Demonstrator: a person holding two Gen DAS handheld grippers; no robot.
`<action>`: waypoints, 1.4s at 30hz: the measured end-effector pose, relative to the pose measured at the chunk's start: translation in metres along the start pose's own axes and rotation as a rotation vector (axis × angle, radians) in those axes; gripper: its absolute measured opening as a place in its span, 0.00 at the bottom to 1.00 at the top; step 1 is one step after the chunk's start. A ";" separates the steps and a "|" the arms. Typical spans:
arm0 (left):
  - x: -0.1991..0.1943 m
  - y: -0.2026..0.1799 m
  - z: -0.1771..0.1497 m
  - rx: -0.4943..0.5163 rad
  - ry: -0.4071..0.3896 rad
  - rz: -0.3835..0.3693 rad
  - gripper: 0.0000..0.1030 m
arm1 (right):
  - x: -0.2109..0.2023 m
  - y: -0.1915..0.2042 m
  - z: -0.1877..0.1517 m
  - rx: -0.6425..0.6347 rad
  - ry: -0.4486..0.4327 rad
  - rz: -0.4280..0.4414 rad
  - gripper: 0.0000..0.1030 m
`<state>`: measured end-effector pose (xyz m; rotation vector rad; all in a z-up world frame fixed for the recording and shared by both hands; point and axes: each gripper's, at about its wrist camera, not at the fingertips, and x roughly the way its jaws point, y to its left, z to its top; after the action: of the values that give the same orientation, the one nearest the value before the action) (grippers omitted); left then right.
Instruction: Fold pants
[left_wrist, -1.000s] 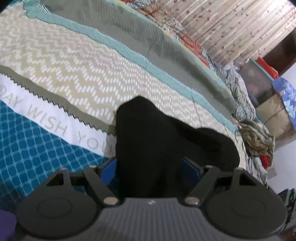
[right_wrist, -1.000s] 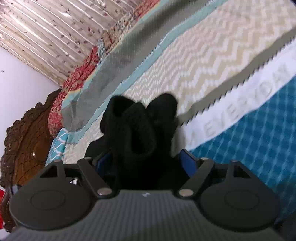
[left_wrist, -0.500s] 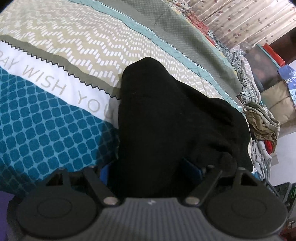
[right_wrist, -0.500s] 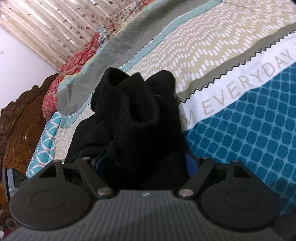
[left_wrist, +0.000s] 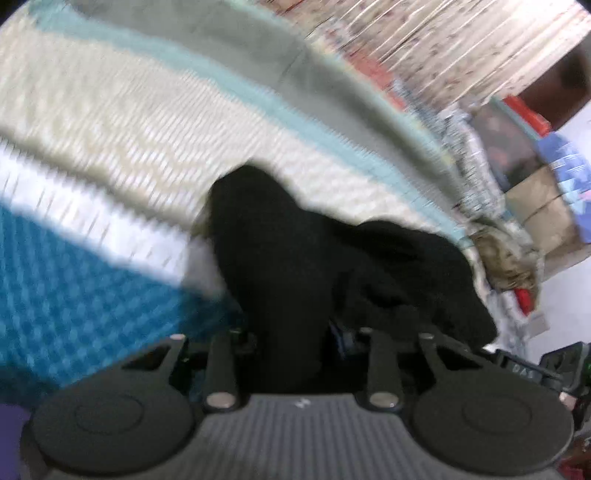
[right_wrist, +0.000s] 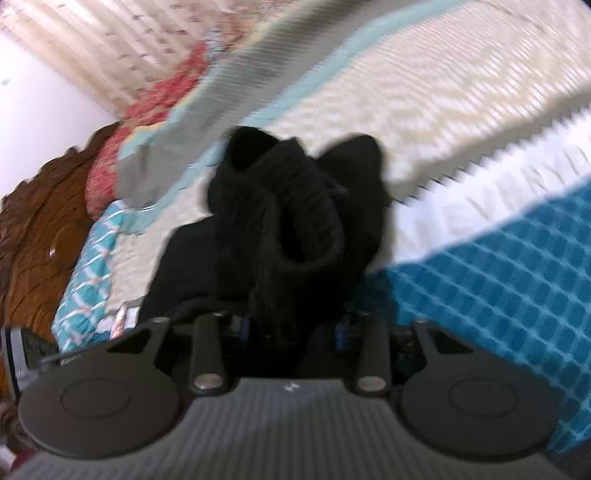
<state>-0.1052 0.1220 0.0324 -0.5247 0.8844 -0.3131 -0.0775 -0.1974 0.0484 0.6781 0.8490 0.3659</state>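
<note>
Closing on bunched black pants (left_wrist: 291, 280), left gripper (left_wrist: 295, 343) and right gripper (right_wrist: 291, 328) both pinch cloth.

Matte black left claw (left_wrist: 295, 332) and right claw (right_wrist: 291, 328): ribbed grey housing, round discs, silver pivot screws

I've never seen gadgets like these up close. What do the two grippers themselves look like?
Both look alike. Each has a grey ribbed body with a small white mark at its middle, flanked by two round black discs. Black link bars with silver pins run forward from the body. The left gripper and right gripper show bits of blue at the fingers, which black cloth mostly hides. No cables, hands or sleeves are clearly visible.
</note>
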 end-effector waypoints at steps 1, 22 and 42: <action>-0.005 -0.010 0.012 0.028 -0.028 -0.010 0.28 | -0.004 0.010 0.006 -0.035 -0.021 0.014 0.34; 0.245 -0.079 0.168 0.271 -0.176 0.397 0.74 | 0.166 -0.083 0.192 -0.077 -0.275 -0.372 0.66; 0.087 -0.118 0.086 0.233 -0.146 0.441 0.87 | 0.030 -0.016 0.078 -0.090 -0.423 -0.384 0.94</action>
<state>0.0108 0.0092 0.0863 -0.1262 0.7848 0.0257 0.0027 -0.2234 0.0569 0.4707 0.5366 -0.0863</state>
